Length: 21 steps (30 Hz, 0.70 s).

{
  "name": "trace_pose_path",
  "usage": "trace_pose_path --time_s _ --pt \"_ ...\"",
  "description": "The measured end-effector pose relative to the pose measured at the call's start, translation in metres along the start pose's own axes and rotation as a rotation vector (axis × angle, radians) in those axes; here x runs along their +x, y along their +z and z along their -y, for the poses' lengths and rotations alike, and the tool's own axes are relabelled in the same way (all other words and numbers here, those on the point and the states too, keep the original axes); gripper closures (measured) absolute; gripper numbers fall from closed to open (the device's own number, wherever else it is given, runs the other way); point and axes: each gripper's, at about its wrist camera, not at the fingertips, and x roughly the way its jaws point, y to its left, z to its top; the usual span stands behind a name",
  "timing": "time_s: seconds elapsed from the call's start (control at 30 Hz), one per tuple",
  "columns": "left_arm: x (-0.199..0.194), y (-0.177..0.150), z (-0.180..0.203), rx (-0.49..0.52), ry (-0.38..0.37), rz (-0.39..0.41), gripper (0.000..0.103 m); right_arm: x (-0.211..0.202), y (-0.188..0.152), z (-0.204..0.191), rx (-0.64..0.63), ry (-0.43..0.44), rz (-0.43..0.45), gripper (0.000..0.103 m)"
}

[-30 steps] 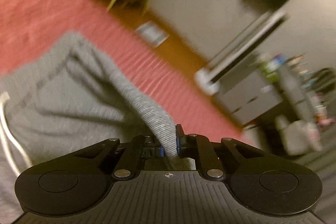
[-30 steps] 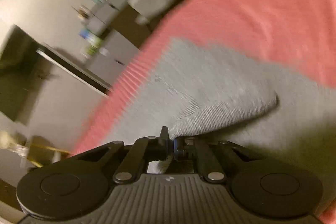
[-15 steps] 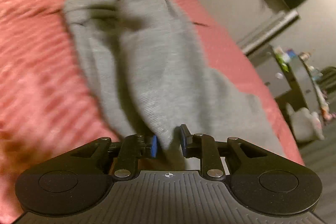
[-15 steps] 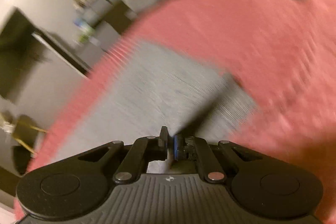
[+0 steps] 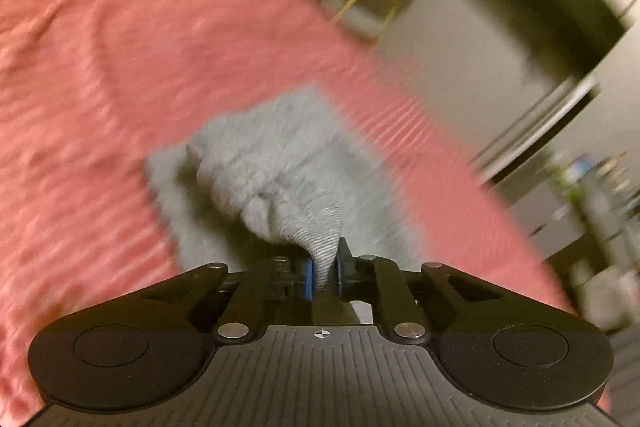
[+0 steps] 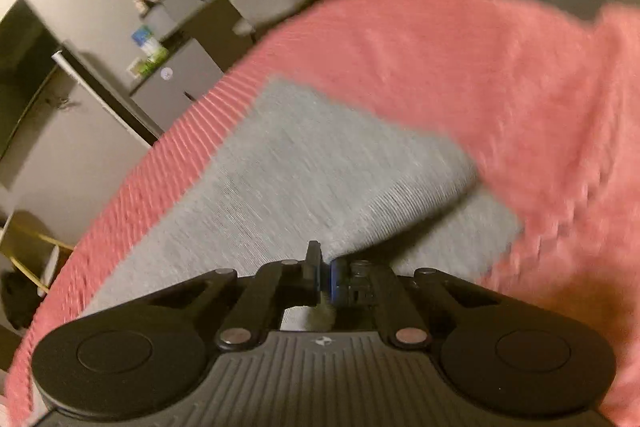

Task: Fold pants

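Left tool (image 5: 325, 273): pads clamped on a bunched fold of the grey pants (image 5: 280, 171), jaws having just closed further onto that cloth. Fabric rises from the pads into a crumpled mound just beyond, resting on the pink bedspread (image 5: 120, 75). Right tool (image 6: 325, 277): jaws narrow, gripping a thin edge of the pants (image 6: 304, 167), which spread flat ahead with one layer folded over another toward the right. Pink bedspread (image 6: 500, 67) surrounds the garment on the far and right sides. Both views are motion-blurred. Grey cabinet (image 6: 180, 87) stands far left.
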Motion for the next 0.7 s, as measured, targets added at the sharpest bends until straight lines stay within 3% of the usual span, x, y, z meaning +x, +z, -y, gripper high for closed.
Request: trace_pose_path --time_s 0.07,0.1,0.2,0.27,0.33,0.37,0.43,0.5,0.6,0.67,0.7 --pt "-0.018 0.002 0.005 0.065 -0.057 0.092 0.091 -0.021 0.013 -0.006 -0.006 0.095 0.091 0.099" --pt "-0.023 -0.002 0.005 0.104 -0.048 0.124 0.090 -0.030 0.015 -0.004 0.006 0.150 0.139 0.099" --pt "-0.015 -0.022 -0.017 0.119 0.054 0.092 0.084 -0.041 0.008 0.008 0.003 0.175 0.228 0.098" --pt "0.002 -0.045 -0.033 0.132 0.179 0.001 0.069 -0.023 -0.006 0.024 0.028 0.116 0.169 0.098" --pt "-0.001 -0.060 -0.031 0.228 0.187 0.032 0.066 0.009 -0.021 0.044 0.060 -0.012 0.023 0.099" --pt "-0.004 -0.061 -0.027 0.252 0.200 0.033 0.052 0.014 -0.027 0.051 0.081 -0.003 0.018 0.099" --pt "-0.004 -0.054 -0.023 0.226 0.234 0.009 0.040 0.009 -0.027 0.054 0.121 0.021 0.046 0.099" --pt "-0.009 -0.045 -0.025 0.168 0.241 0.031 0.042 0.008 -0.022 0.050 0.120 0.003 0.031 0.098" --pt "-0.023 -0.033 -0.021 0.107 0.229 0.063 0.036 0.006 -0.012 0.042 0.112 -0.013 0.021 0.094" --pt "-0.034 -0.032 -0.009 0.119 0.256 0.109 0.033 0.000 -0.012 0.038 0.089 -0.010 0.031 0.092" --pt "-0.038 -0.034 -0.002 0.137 0.281 0.132 0.031 0.000 -0.011 0.038 0.081 -0.013 0.034 0.085"
